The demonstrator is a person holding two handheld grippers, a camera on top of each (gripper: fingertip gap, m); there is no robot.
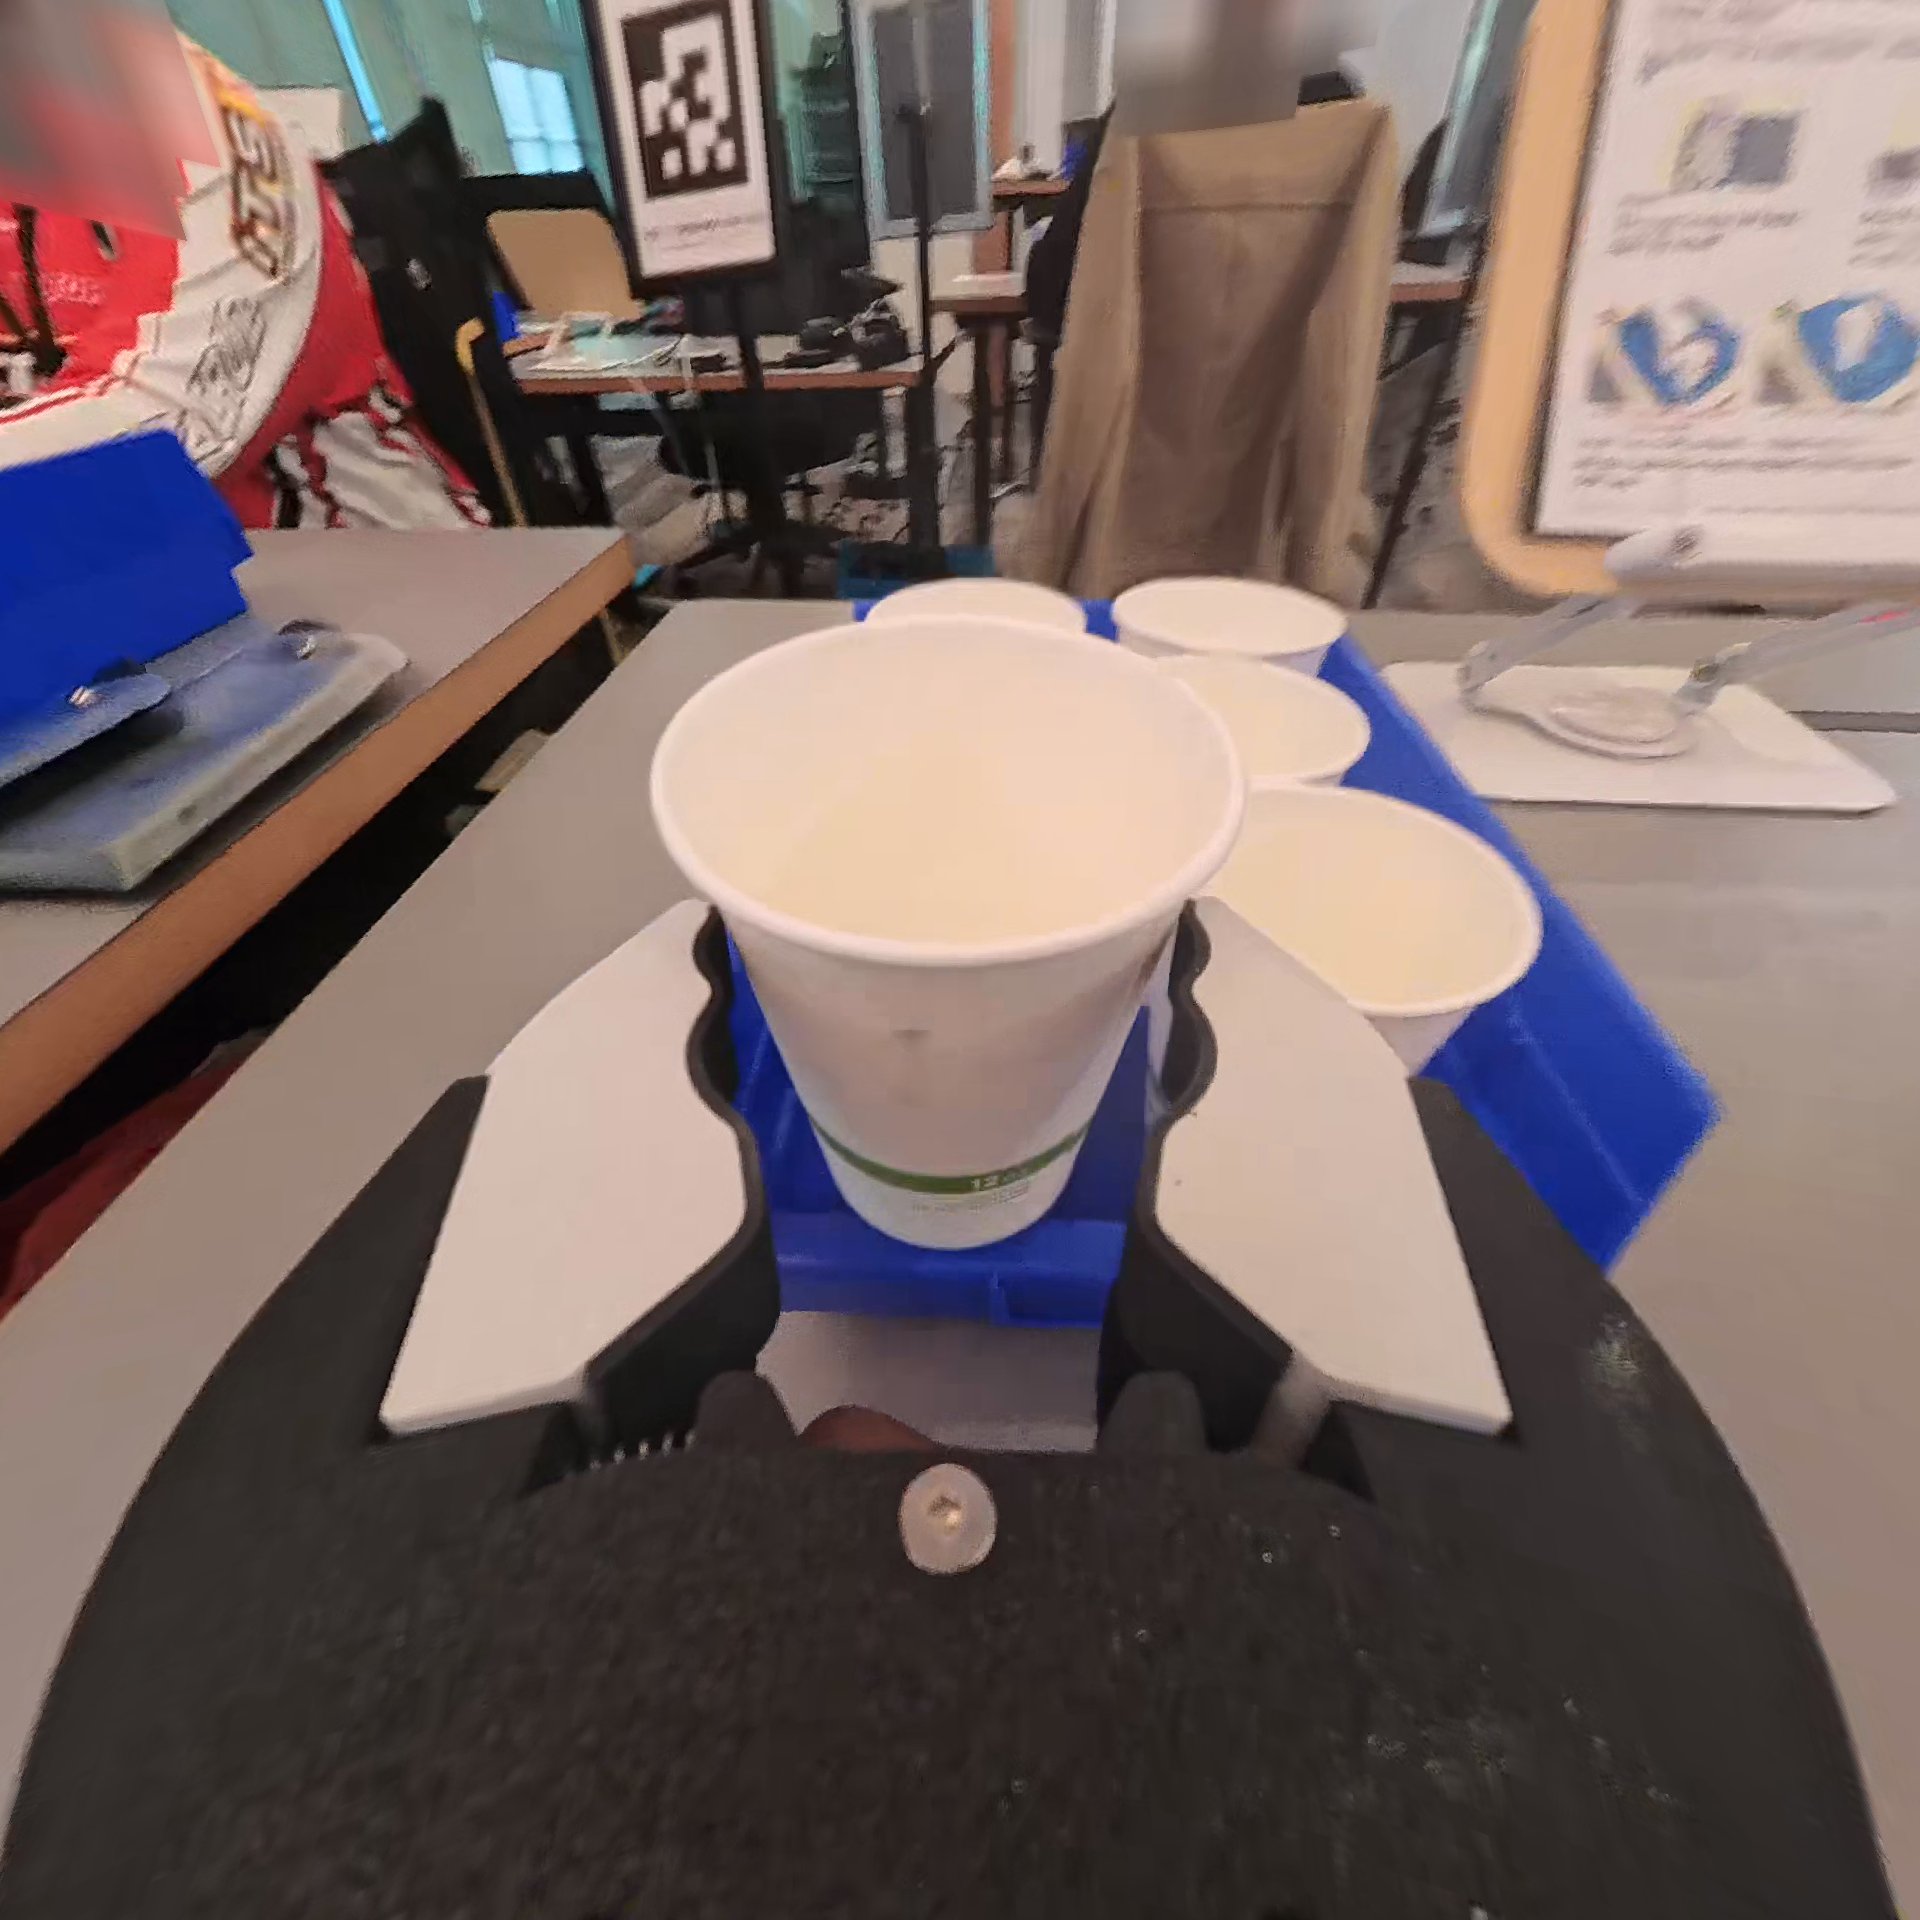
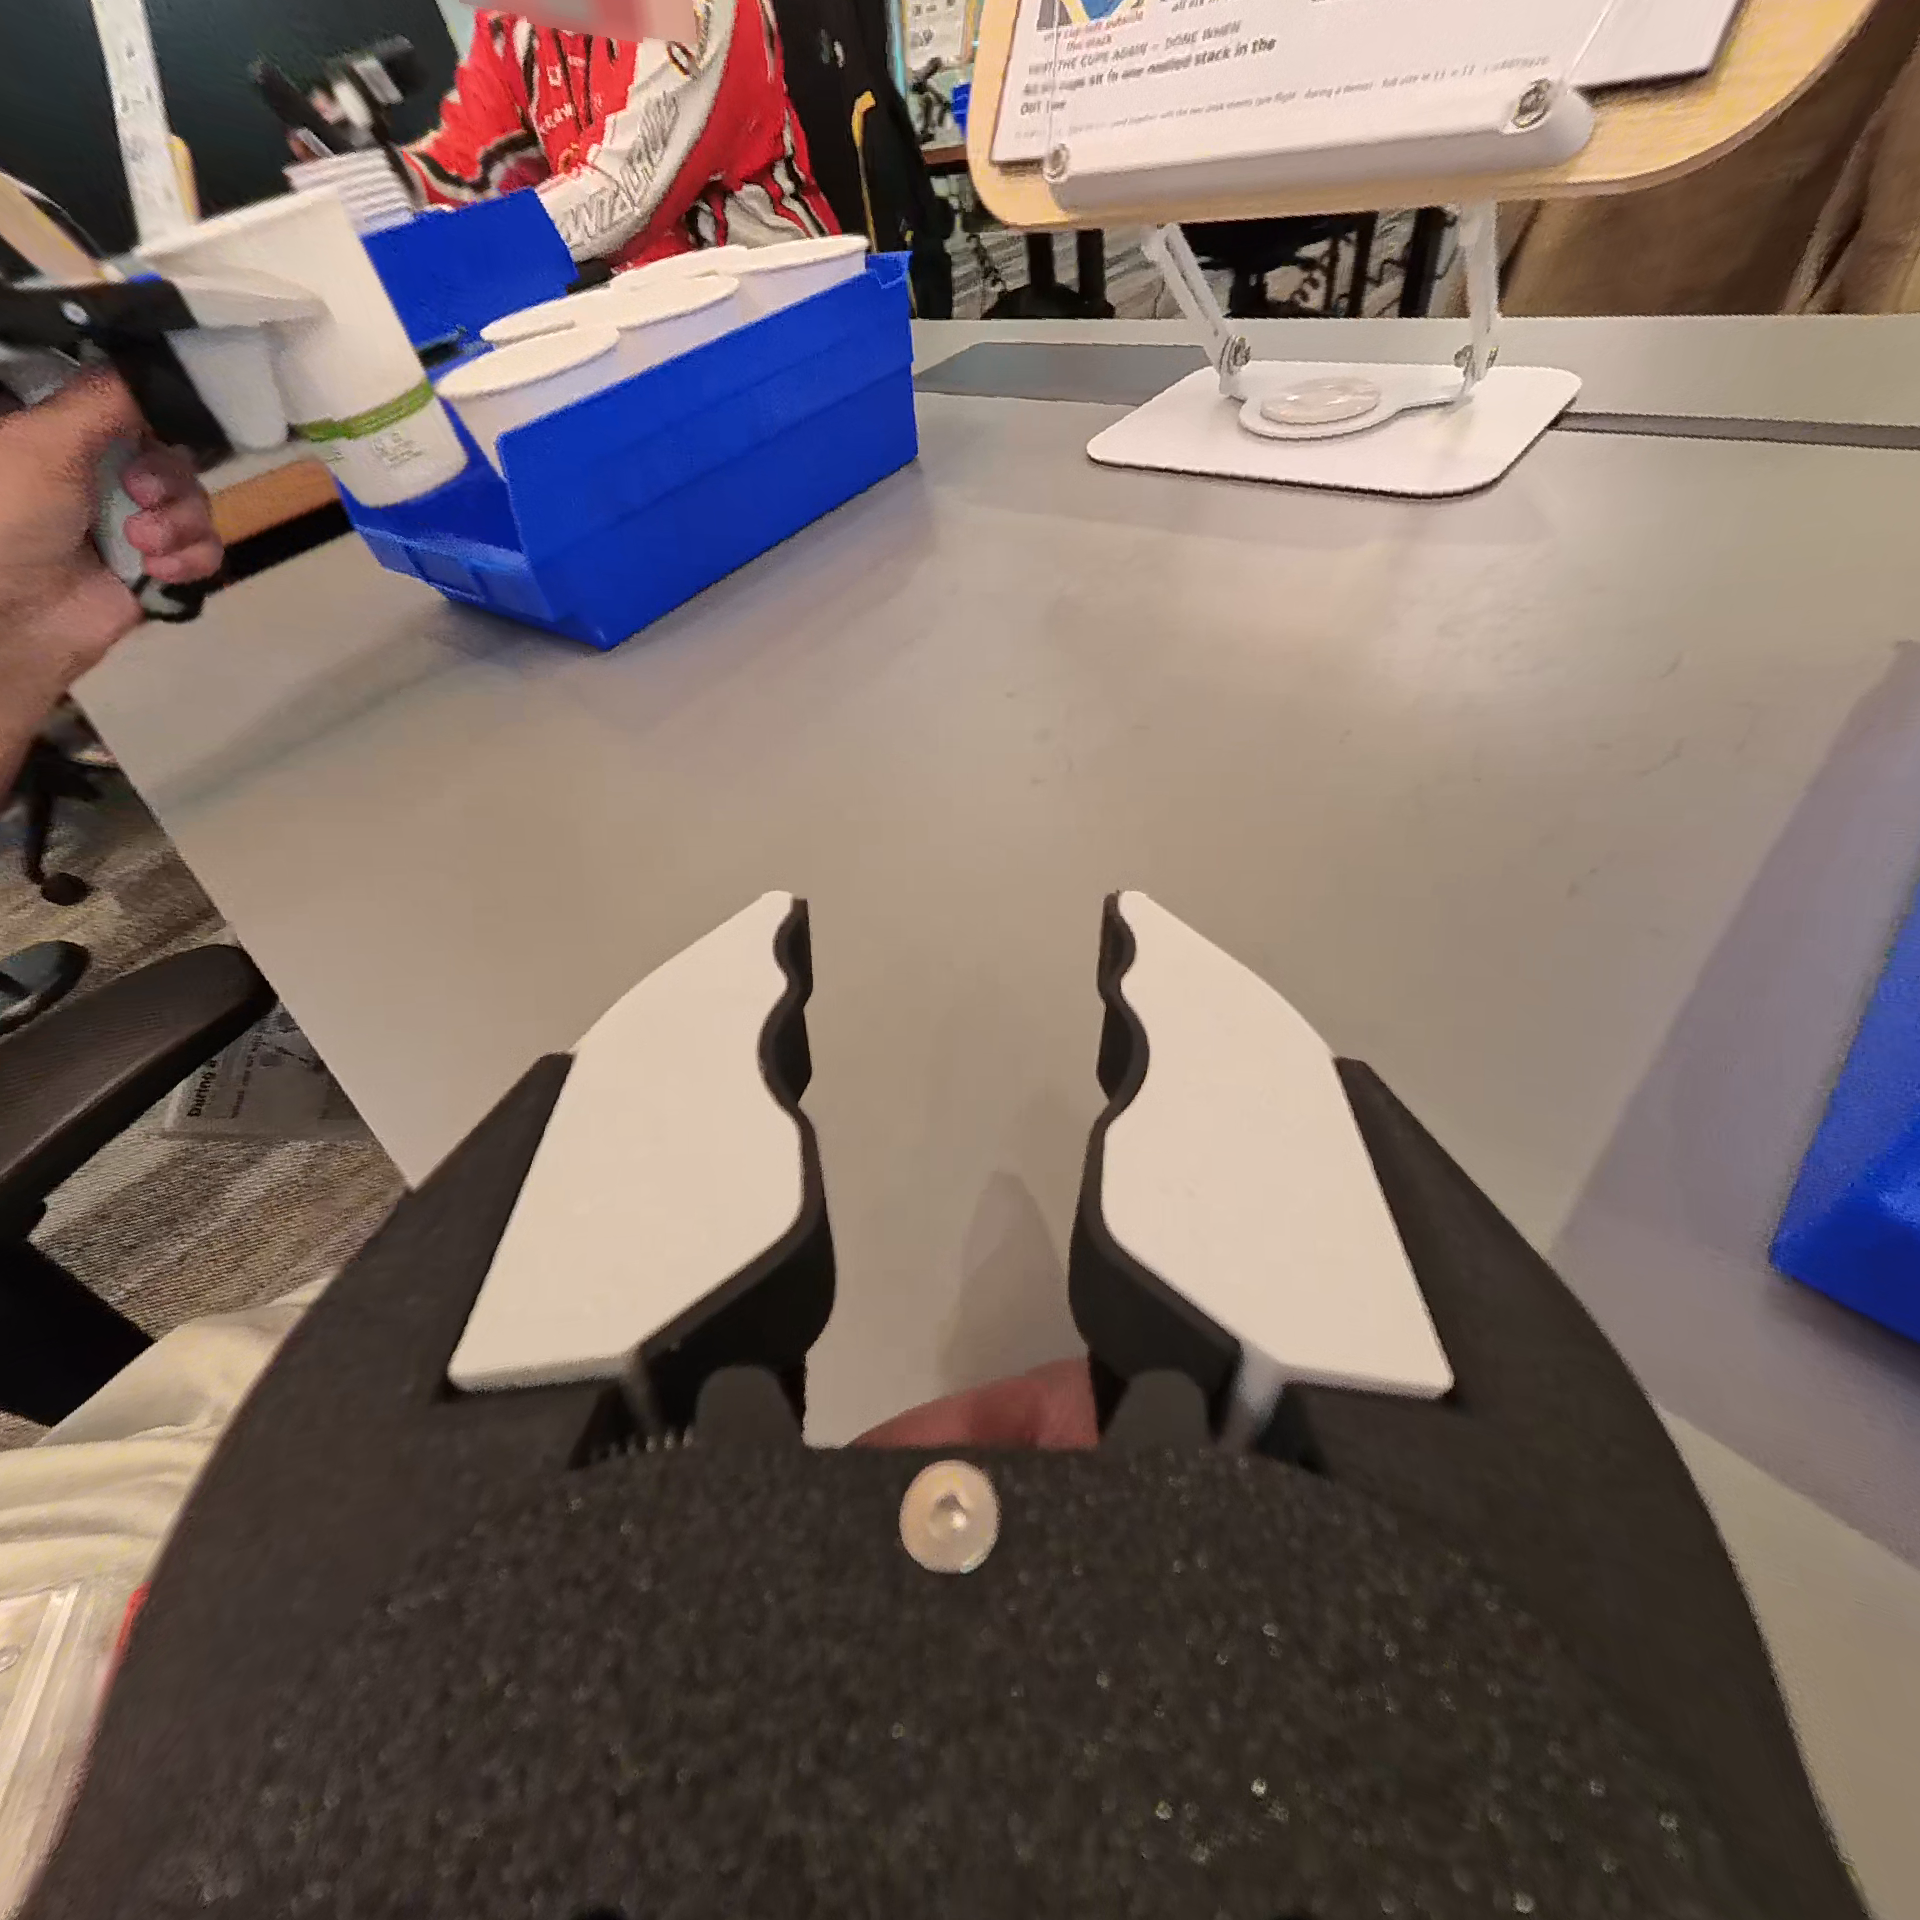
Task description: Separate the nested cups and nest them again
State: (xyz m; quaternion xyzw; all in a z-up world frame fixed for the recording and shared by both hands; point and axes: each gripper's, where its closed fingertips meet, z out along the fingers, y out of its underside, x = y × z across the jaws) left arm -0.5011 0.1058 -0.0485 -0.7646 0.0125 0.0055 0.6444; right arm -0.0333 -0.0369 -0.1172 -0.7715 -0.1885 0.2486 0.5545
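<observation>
My left gripper [image 1: 948, 935] is shut on a white paper cup [image 1: 940, 997] with a green band near its base, held upright above the near end of a blue bin [image 1: 1558, 1060]. Several more white cups [image 1: 1371, 914] stand in the bin behind and to the right. In the right wrist view the held cup [image 2: 343, 364] hangs at the near end of the blue bin [image 2: 707, 468], with the left gripper [image 2: 244, 312] around it. My right gripper [image 2: 954, 914] is open and empty above the bare grey table [image 2: 1039, 727].
A white stand [image 2: 1340, 426] carrying a wooden board with a sheet stands at the back right of the table. A blue object [image 2: 1860, 1195] lies at the right edge. A second table with a blue case [image 1: 104, 582] is to the left. A person in red and white sits behind.
</observation>
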